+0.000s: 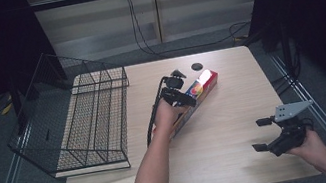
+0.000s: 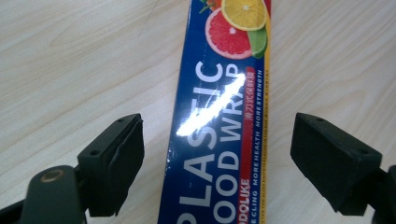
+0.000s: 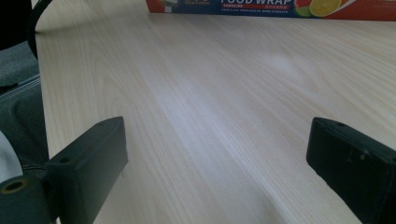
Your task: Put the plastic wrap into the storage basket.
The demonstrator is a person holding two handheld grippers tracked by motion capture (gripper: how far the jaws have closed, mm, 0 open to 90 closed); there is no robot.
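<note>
1. The left gripper point(image 2: 217, 158) has its jaws spread wide, one on each side of the plastic wrap box point(image 2: 219, 116), with bare table point(image 2: 70, 56) showing between each jaw and the box, so nothing is gripped yet.
2. The box lies flat on the table, printed face up, its length running away between the jaws; in the high view the left gripper point(image 1: 179, 96) sits over the near half of the box point(image 1: 199, 90).
3. The right gripper point(image 1: 265, 134) is released too, jaws apart and holding nothing, well apart from the box toward the person's side and to its right.
4. The wire rack point(image 1: 92, 121) stands to the left of the box, with nothing visible in it.
5. My reading: the work is at its start. The reach to the box looks done; closing on it, lifting it and moving it, perhaps to the rack, all remain.
</note>
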